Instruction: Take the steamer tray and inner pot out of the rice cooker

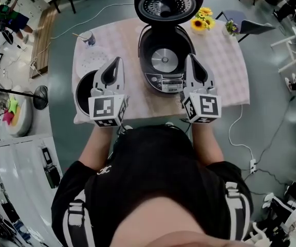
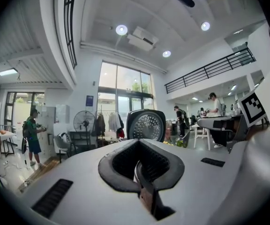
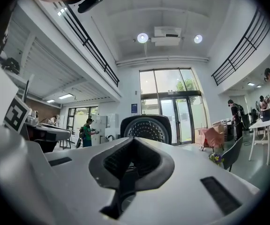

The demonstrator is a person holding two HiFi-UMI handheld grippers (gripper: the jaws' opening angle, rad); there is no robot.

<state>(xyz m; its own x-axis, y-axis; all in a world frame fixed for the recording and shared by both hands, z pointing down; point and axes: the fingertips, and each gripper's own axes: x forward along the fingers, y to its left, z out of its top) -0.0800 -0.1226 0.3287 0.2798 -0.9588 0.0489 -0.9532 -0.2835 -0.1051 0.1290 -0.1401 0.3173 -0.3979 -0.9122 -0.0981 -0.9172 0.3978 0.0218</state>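
Held left gripper (image 1: 116, 62) and right gripper (image 1: 190, 59) on either side of the open, emptied rice cooker (image 1: 164, 60), fingers of both pressed together on nothing. Found black inner pot (image 1: 82, 94) on worktop (image 1: 225, 60) left of cooker, white steamer tray (image 1: 92, 60) just behind it.

Yellow sunflowers (image 1: 202, 20) and a small cup (image 1: 88, 38) sit on the checked tablecloth (image 1: 225, 60).

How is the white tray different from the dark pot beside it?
The steamer tray is white; the inner pot is dark. The tray looks shallow, the pot deep. The tray lies farther from the person than the pot. Both sit on the table, left of the open rice cooker.
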